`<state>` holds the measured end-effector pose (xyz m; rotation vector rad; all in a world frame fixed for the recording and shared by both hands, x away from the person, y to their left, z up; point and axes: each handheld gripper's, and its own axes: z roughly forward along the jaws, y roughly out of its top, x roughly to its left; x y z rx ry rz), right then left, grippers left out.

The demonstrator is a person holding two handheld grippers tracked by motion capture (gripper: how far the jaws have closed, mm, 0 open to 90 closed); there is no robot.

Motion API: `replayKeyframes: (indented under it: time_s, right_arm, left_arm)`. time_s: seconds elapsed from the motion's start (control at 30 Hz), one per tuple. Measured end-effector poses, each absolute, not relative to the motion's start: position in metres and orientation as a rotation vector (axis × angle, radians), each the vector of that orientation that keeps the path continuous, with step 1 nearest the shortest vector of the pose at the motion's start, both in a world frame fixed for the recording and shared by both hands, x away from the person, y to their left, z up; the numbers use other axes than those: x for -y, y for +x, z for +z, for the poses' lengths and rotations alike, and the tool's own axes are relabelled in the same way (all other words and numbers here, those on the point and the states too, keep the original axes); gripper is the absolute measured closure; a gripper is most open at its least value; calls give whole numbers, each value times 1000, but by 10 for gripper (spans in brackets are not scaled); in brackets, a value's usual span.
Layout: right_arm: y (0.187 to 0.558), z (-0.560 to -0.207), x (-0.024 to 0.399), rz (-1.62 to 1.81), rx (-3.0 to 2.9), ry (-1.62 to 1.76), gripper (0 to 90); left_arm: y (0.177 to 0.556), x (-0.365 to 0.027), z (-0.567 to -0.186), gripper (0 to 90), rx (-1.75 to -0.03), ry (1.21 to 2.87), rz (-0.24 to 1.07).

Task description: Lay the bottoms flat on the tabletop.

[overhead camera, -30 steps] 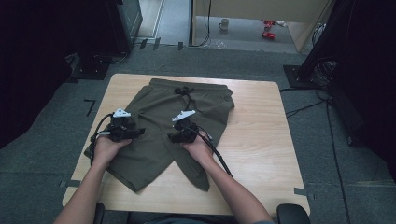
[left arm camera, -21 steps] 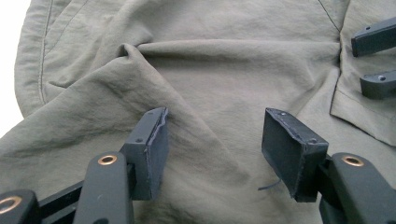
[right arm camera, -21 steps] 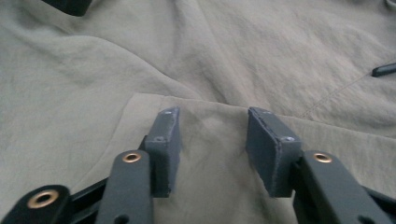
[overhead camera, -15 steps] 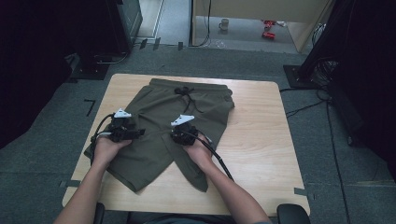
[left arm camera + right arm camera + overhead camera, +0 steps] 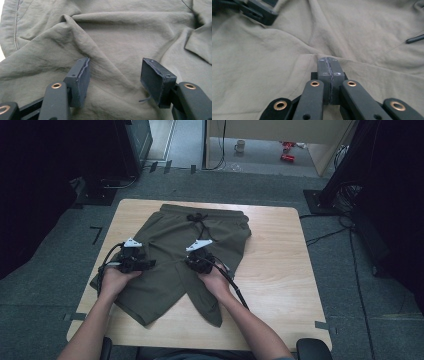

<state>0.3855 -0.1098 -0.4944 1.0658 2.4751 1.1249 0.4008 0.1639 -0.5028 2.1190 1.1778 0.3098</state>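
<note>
Olive-green shorts (image 5: pixel 170 240) lie spread on the wooden table (image 5: pixel 280 260), waistband at the far side, black drawstring (image 5: pixel 200 220) on top. My left gripper (image 5: pixel 147 264) rests on the left leg. Its jaws stand open (image 5: pixel 115 75) over a raised wrinkle of the cloth (image 5: pixel 120 37), and the pads (image 5: pixel 82 77) do not press it. My right gripper (image 5: pixel 194 261) sits at the crotch. Its jaws have just been closing and are now shut (image 5: pixel 328 60) on the folded edge of the shorts (image 5: pixel 362 32). The left gripper (image 5: pixel 257 11) shows beyond it.
Bare table wood lies to the right of the shorts and along the near edge. On the floor beyond the table stand a mug (image 5: pixel 240 145) and red objects (image 5: pixel 287 150). Dark equipment and cables (image 5: pixel 345 195) flank the table.
My right gripper has edged slightly to the left on the shorts. The left hand and the shorts have stayed where they were.
</note>
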Motion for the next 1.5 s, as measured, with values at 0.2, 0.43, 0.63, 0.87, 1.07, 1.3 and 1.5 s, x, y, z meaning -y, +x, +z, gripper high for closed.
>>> replayKeyframes:
  time_s: [0.2,0.43,0.63,0.87,1.07,1.3,1.5]
  right_arm:
    - [375,-472,125,1154,-2456,1041,900]
    - [363,-462,149,1173,-2440,1062,900]
    - [352,-457,172,1194,-2403,1100,900]
    - [337,-454,207,1206,-2347,1165,900]
    - [326,-457,237,1168,-2311,1220,900]
    - [318,-465,270,1116,-2297,1276,900]
    - [306,-472,295,1077,-2289,1326,900]
  left_arm:
    - [400,-163,-503,394,-1178,2124,314]
    - [400,-158,-496,411,-1157,2098,331]
    - [403,-150,-492,417,-1131,2084,343]
    - [407,-142,-493,420,-1113,2100,339]
    - [408,-138,-493,422,-1101,2110,333]
    - [408,-140,-493,422,-1114,2110,323]
    - [407,-141,-494,421,-1119,2118,319]
